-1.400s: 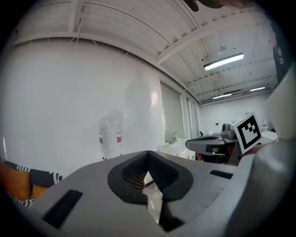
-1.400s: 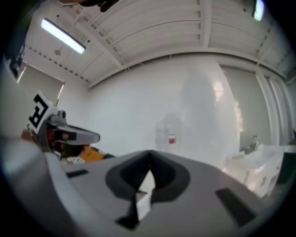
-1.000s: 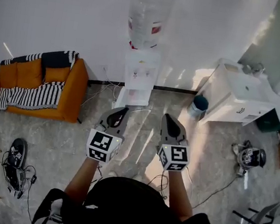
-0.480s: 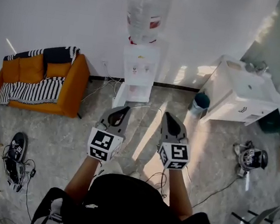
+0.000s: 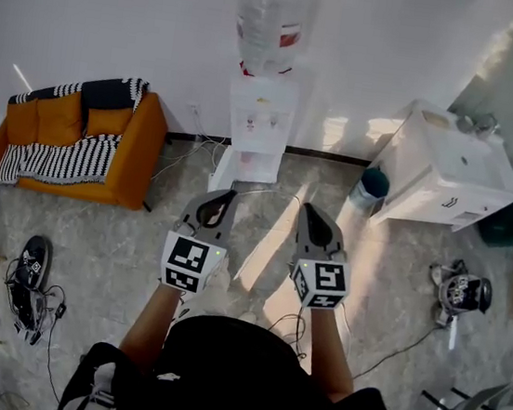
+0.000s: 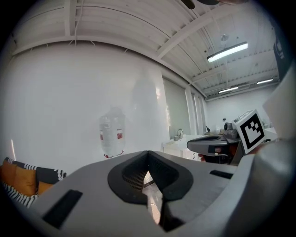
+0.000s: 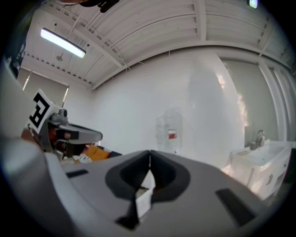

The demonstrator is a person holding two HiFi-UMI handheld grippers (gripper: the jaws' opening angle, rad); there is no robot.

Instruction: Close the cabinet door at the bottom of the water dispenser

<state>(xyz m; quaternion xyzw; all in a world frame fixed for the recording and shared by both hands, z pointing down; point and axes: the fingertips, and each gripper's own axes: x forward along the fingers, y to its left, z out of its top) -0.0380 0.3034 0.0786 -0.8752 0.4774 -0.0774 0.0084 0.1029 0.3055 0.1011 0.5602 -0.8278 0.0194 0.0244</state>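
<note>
The white water dispenser [image 5: 260,120] stands against the back wall with a clear bottle [image 5: 276,19] on top. Its bottom cabinet door [image 5: 225,171] hangs open, swung out to the left at floor level. My left gripper [image 5: 221,200] is held just short of that door, apart from it, jaws shut and empty. My right gripper [image 5: 312,216] is beside it to the right, also shut on nothing. The left gripper view shows the closed left gripper [image 6: 148,156] below the bottle [image 6: 111,135]. In the right gripper view the right gripper [image 7: 149,156] is closed below the bottle [image 7: 169,134].
An orange sofa [image 5: 116,167] with a striped blanket sits left of the dispenser. A white sink cabinet [image 5: 447,182] and a teal bin [image 5: 368,188] stand to the right. Shoes and cables [image 5: 28,287] lie at the left, and a small machine [image 5: 457,290] at the right.
Both grippers have drifted a little, still side by side and shut. The head view has shifted slightly. The cabinet door stands as before.
</note>
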